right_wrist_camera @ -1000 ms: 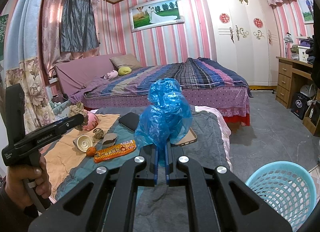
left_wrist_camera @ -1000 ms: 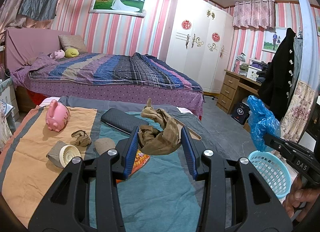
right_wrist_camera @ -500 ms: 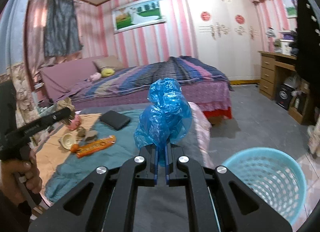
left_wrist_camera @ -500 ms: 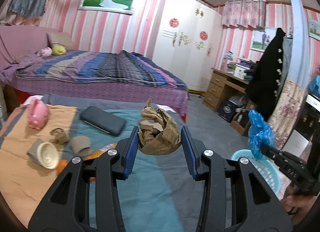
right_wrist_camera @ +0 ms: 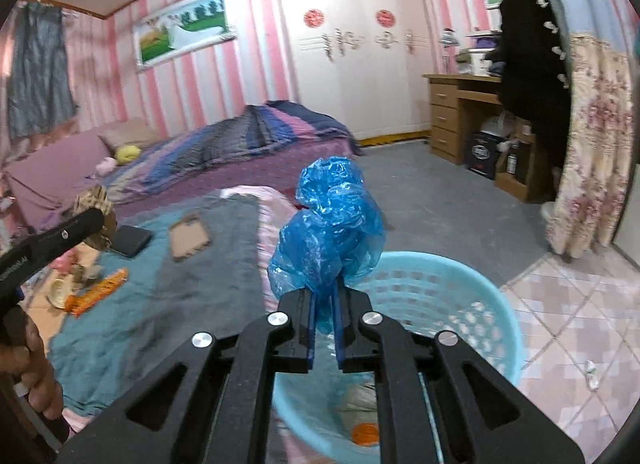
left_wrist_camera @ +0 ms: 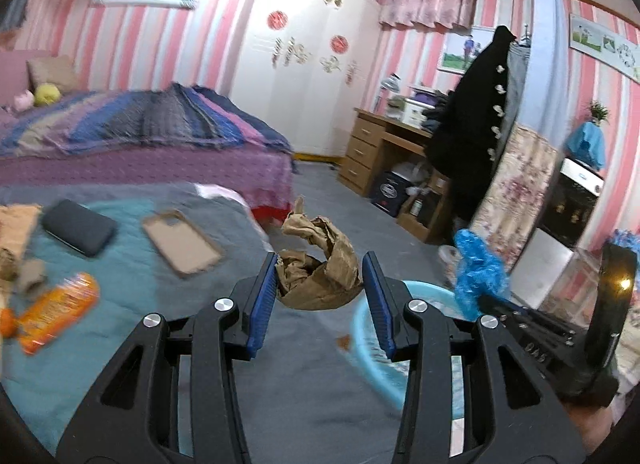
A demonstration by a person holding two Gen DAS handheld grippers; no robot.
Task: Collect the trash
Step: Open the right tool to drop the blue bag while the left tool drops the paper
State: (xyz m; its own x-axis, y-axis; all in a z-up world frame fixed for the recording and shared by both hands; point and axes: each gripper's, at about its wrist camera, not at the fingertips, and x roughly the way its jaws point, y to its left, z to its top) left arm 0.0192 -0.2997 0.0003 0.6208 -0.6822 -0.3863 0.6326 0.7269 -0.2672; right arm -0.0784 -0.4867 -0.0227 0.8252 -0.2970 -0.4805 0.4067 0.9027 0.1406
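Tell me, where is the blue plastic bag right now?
In the right wrist view the blue plastic bag sits mid-frame between the opening jaws of the right gripper, just above the light blue basket beside the bed.

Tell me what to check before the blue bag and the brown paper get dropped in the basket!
1. Blue bag over the basket: ok, it hangs above the rim.
2. Right gripper letting go: ok, its jaws are opening, the bag is between them.
3. Brown paper held by the left gripper: ok, both pads press it.
4. Brown paper over the basket: not ok, it hangs beside the near rim, above the blanket.
5. Room in the basket: ok, only a few scraps lie at the bottom.
6. More trash left: not ok, an orange wrapper lies on the blanket.
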